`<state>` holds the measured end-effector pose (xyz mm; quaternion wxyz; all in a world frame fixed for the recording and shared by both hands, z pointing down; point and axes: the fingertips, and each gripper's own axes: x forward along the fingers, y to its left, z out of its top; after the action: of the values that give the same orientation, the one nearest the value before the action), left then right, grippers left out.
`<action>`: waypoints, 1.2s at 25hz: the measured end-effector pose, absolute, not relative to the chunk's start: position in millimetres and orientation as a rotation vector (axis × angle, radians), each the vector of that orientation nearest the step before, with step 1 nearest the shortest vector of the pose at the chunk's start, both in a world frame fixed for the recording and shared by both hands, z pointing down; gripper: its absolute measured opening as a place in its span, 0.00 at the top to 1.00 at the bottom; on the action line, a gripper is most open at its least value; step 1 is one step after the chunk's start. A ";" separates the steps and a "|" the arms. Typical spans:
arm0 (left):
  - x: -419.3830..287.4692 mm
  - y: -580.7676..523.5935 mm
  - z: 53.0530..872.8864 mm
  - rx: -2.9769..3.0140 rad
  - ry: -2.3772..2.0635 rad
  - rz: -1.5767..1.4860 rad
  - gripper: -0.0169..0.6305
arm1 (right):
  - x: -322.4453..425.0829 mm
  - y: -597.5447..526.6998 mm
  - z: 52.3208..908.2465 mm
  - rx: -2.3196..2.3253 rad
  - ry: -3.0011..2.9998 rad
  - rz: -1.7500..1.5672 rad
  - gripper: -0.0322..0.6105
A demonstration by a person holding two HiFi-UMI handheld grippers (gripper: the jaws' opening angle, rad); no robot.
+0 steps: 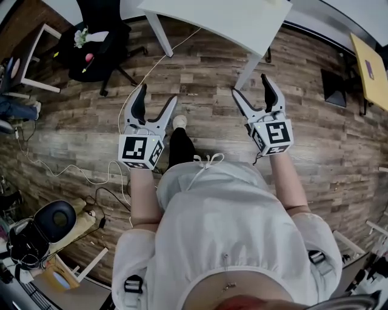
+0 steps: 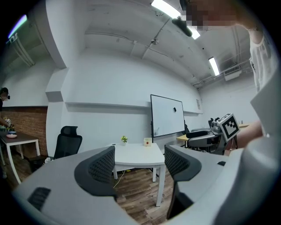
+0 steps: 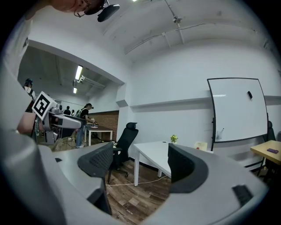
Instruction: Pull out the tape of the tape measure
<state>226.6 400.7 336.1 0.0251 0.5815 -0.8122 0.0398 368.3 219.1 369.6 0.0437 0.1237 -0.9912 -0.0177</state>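
Note:
Both grippers are held level in front of the person, over the wood floor. In the head view my left gripper [image 1: 157, 97] and right gripper [image 1: 250, 85] stand open with nothing between their fingers. The left gripper view looks past my open left gripper [image 2: 139, 163] at a white table [image 2: 136, 154], which bears a small pale box with a red spot [image 2: 147, 141]; I cannot tell if it is the tape measure. That box [image 3: 201, 145] also shows beyond my empty right gripper [image 3: 138, 162].
The white table [image 1: 230, 18] stands just ahead, with a small potted plant [image 2: 124, 139] on it. A black office chair [image 1: 100, 42] is at the far left, a cable [image 1: 139, 85] runs over the floor, and a whiteboard [image 2: 167, 116] stands behind the table.

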 end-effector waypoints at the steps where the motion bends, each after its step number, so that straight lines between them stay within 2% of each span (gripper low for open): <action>1: 210.0 395.5 337.5 1.801 -2.504 0.119 0.43 | 353.1 214.5 370.8 0.386 -3.025 -0.051 0.35; 16: -74.0 309.3 336.5 1.925 -2.375 0.120 0.43 | 93.5 153.4 367.2 0.565 -2.942 -0.001 0.35; 22: -133.9 274.6 348.5 1.969 -2.284 0.148 0.43 | 38.4 119.5 376.9 0.625 -2.896 0.030 0.35; 30: -174.8 205.0 376.2 2.005 -2.192 0.188 0.43 | -1.4 56.8 400.3 0.664 -2.855 0.041 0.35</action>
<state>-174.8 205.0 376.2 0.0822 0.6713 -0.7340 0.0628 -1.4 56.8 400.3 0.1049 0.2253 -0.9685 0.0139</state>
